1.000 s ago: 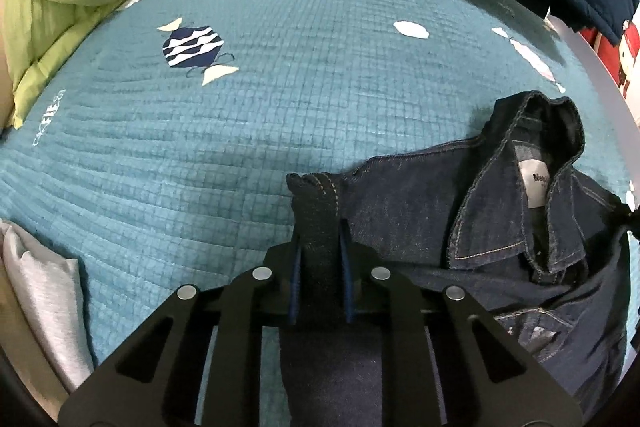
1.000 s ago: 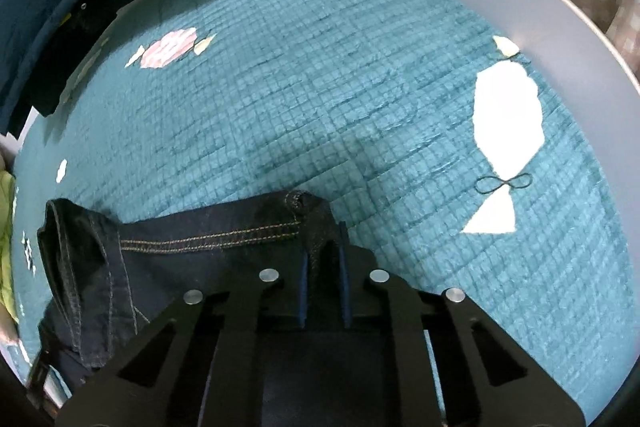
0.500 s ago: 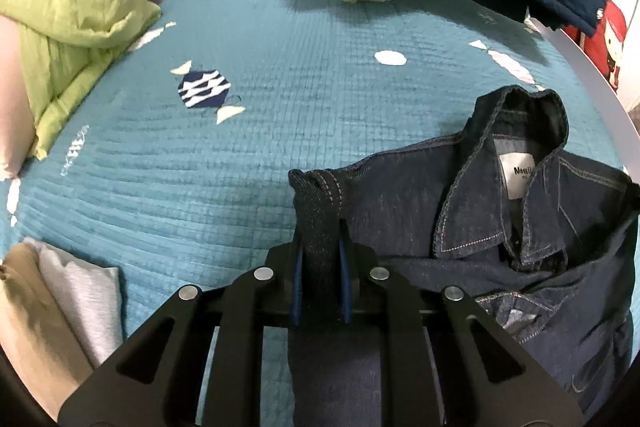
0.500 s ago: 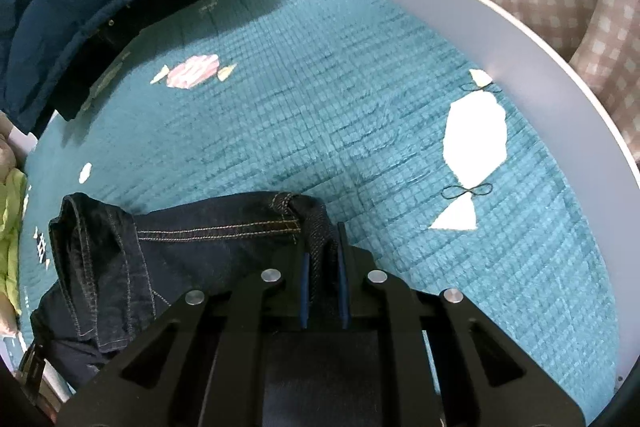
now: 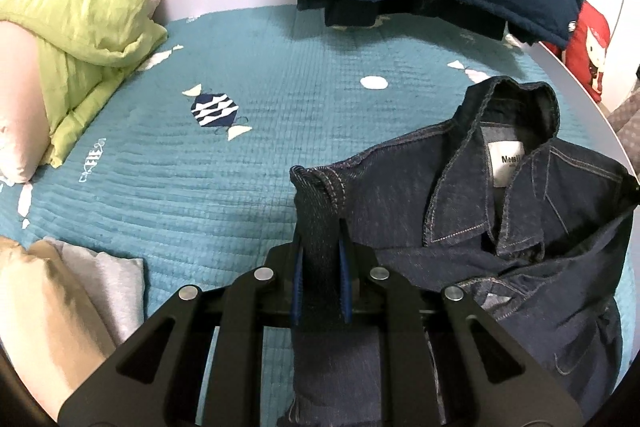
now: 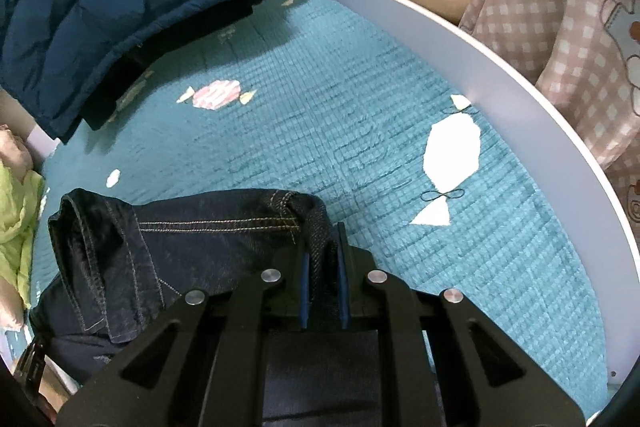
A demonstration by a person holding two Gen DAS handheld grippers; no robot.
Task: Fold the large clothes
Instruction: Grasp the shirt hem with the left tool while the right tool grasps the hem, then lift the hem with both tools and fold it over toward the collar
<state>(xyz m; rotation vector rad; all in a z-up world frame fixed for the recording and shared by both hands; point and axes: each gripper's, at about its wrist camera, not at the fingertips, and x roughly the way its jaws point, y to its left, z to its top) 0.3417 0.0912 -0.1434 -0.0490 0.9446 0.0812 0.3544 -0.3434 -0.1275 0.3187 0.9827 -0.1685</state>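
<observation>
My left gripper (image 5: pixel 320 281) and right gripper (image 6: pixel 322 291) each have jaws clamped on a shoulder of the dark blue denim jacket (image 5: pixel 500 227); its collar lies between them, its body hanging toward the teal quilted bed (image 5: pixel 260 155).

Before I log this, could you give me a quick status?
Left gripper and right gripper shut on denim jacket. Quilt ahead bare.
</observation>
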